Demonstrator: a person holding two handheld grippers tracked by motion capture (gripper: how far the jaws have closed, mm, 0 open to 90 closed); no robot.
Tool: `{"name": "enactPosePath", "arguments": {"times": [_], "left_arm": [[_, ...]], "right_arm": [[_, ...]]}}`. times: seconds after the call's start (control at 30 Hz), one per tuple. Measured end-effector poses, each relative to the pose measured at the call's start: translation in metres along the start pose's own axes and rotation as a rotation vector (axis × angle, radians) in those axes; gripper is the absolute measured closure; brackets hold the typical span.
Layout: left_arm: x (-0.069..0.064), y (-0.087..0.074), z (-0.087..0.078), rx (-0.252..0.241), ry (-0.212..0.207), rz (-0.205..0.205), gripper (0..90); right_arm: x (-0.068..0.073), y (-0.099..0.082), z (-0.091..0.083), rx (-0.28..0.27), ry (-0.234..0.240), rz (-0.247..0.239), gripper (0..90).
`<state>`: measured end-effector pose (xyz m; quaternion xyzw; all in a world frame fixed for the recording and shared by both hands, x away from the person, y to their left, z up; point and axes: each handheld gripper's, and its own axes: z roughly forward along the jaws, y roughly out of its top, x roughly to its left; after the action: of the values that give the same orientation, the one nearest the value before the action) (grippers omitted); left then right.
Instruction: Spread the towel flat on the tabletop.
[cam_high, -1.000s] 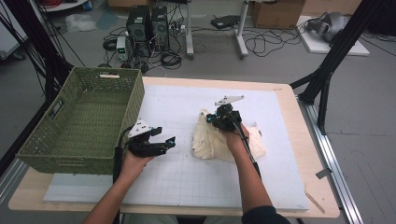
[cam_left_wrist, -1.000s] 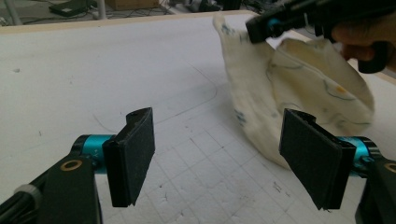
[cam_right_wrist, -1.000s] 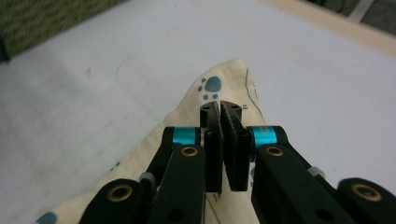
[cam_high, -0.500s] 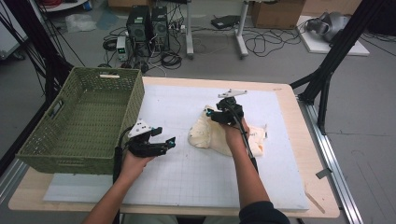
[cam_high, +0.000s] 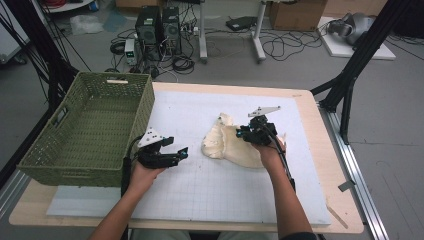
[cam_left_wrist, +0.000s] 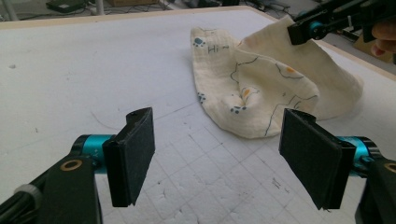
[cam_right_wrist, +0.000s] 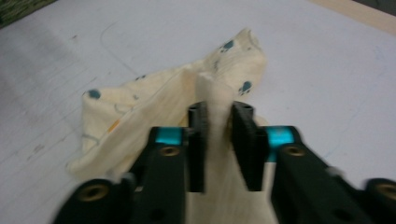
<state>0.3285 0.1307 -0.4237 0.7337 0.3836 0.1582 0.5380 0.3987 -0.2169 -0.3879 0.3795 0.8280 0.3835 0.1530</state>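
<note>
A cream cloth (cam_high: 225, 145) with small blue and orange prints lies crumpled in the middle of the white mat (cam_high: 200, 190). My right gripper (cam_high: 243, 134) sits over its right part, pointing left. In the right gripper view the jaws have just been closing, and my right gripper (cam_right_wrist: 218, 116) pinches a raised fold of the cloth (cam_right_wrist: 154, 102) between its pads. My left gripper (cam_high: 174, 153) rests low on the mat to the cloth's left, apart from it. Seen in the left gripper view, my left gripper (cam_left_wrist: 217, 121) is wide open and faces the cloth (cam_left_wrist: 247, 93).
A green woven basket (cam_high: 145, 107) stands at the table's left, close behind my left hand. The mat covers most of the wooden tabletop (cam_high: 320, 125). Cables, computer cases and black stand legs are on the floor beyond the table.
My right hand has shifted a little to the right over the cloth, and the cloth's upper edge has changed shape under it. The left hand has stayed where it was.
</note>
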Motion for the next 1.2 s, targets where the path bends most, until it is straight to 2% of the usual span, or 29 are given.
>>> {"name": "enactPosePath", "arguments": {"times": [0.07,0.23,0.33,0.4,0.47,0.6,0.77,0.83,0.93,1.0,1.1,1.2], "left_arm": [[0.0,0.0,0.0,0.0,0.0,-0.001,27.1],[0.0,0.0,0.001,0.002,-0.002,0.0,27.2],[0.0,0.0,0.001,0.005,-0.001,-0.001,27.3],[0.0,0.0,0.001,0.005,0.0,0.0,27.3],[0.0,0.0,0.0,0.003,0.003,0.0,27.4],[0.0,0.0,0.0,0.002,0.004,0.0,27.4],[0.0,0.0,0.0,0.004,0.004,0.001,27.4],[0.0,0.0,0.0,0.005,0.005,0.002,27.4],[0.0,0.0,0.0,0.006,0.005,0.001,27.4],[0.0,0.0,0.001,0.008,0.006,0.0,27.4],[-0.001,0.0,0.001,0.007,0.005,0.003,27.4],[-0.001,0.0,0.0,0.008,0.006,0.005,27.4]], "right_arm": [[0.002,-0.005,-0.002,0.0,0.003,-0.031,85.1],[0.008,-0.016,-0.017,-0.02,0.046,-0.062,85.4],[0.019,-0.026,-0.025,-0.017,0.071,-0.097,84.6],[0.026,-0.032,-0.029,0.011,0.084,-0.111,83.9],[0.034,-0.039,-0.034,-0.009,0.096,-0.132,84.0],[0.046,-0.055,-0.041,-0.01,0.118,-0.142,84.0],[0.057,-0.074,-0.045,-0.008,0.158,-0.133,84.0],[0.063,-0.08,-0.045,0.012,0.182,-0.134,83.4],[0.07,-0.087,-0.048,0.023,0.218,-0.15,77.0],[0.071,-0.087,-0.055,-0.006,0.227,-0.144,70.3],[0.061,-0.082,-0.072,-0.077,0.196,-0.113,64.9],[0.042,-0.077,-0.09,-0.182,0.156,-0.026,62.8]]}}
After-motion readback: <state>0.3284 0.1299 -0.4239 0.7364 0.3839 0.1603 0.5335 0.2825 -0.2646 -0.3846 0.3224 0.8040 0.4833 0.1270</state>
